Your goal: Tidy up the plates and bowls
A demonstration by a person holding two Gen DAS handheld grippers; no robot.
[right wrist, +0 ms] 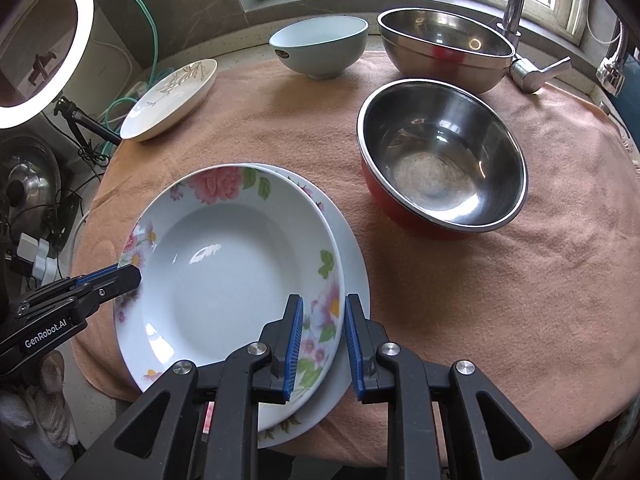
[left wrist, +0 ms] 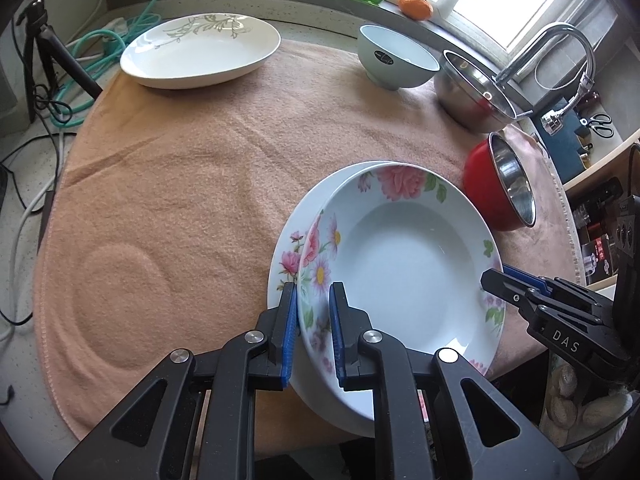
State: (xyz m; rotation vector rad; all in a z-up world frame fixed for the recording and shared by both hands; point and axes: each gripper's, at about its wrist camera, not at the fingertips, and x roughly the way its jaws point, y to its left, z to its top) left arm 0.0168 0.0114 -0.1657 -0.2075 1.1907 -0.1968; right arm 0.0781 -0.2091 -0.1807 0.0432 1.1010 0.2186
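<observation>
Left wrist view: left gripper (left wrist: 313,308) had its fingers (left wrist: 289,312) straddling the near-left rim of the top flowered plate (left wrist: 400,272), slightly apart from the rim, not clamped tight as far as visible. That plate sat offset on a second flowered plate (left wrist: 286,256), both on the pink towel (left wrist: 180,200) covering the bench (left wrist: 24,240). Right gripper (left wrist: 496,280) reached in from the right, tip touching the top plate's rim. Oval leaf-pattern plate (left wrist: 200,50) far left, pale blue bowl (left wrist: 394,58) and steel bowl (left wrist: 472,92) at the back, red bowl (left wrist: 500,184) just right of the plates.

Right wrist view: right gripper (right wrist: 322,320) fingers (right wrist: 354,332) sat either side of the top plate's (right wrist: 224,280) right rim, gap showing, released or loose. Left gripper (right wrist: 128,276) tip met the left rim; grip there cannot be told. Lower plate (right wrist: 354,272) peeked out right. Red bowl (right wrist: 440,164) near right, steel bowl (right wrist: 444,48) behind it, blue bowl (right wrist: 320,46), oval plate (right wrist: 170,98) far left.
</observation>
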